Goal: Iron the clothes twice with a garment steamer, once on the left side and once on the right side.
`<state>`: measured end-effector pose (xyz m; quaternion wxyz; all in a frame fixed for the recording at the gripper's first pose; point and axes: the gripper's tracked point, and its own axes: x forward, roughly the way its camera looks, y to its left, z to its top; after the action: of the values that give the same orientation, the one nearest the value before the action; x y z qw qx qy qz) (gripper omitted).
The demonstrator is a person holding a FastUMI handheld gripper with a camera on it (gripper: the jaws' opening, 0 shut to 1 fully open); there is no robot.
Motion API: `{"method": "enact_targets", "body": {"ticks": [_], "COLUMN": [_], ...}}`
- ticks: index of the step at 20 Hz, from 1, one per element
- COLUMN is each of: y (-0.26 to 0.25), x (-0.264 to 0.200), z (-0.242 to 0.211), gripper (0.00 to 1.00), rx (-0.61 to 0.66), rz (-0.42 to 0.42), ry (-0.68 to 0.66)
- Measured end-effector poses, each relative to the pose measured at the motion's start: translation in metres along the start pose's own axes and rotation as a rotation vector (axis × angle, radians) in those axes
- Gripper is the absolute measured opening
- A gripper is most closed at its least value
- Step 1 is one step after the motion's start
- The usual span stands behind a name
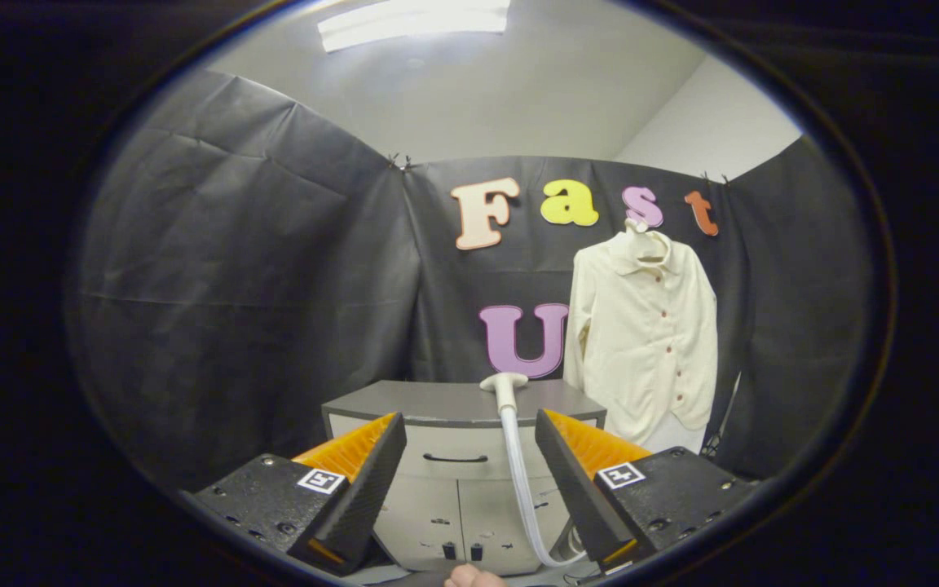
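Note:
A cream button-up shirt hangs on a hanger against the booth wall, beyond and to the right of the fingers. The white steamer head lies on top of a grey cabinet, straight ahead of the fingers and to the left of the shirt. Its pale hose runs down the cabinet front between the fingers. My gripper is open, well short of the steamer head, with nothing held.
The grey cabinet has a drawer with a dark handle and doors below. A bit of a hand shows below the fingers. Dark cloth walls close off the left, back and right.

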<state>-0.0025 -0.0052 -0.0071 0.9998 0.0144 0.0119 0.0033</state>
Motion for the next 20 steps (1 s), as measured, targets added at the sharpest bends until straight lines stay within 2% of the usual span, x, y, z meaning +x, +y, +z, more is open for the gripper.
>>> {"method": "enact_targets", "body": {"ticks": [14, 20], "y": [0.004, -0.006], "x": [0.000, 0.020], "z": [-0.006, -0.017], "gripper": [0.97, 0.97], "rx": [0.011, 0.010], "rz": [0.016, 0.001], "ry": [0.011, 0.023]}}
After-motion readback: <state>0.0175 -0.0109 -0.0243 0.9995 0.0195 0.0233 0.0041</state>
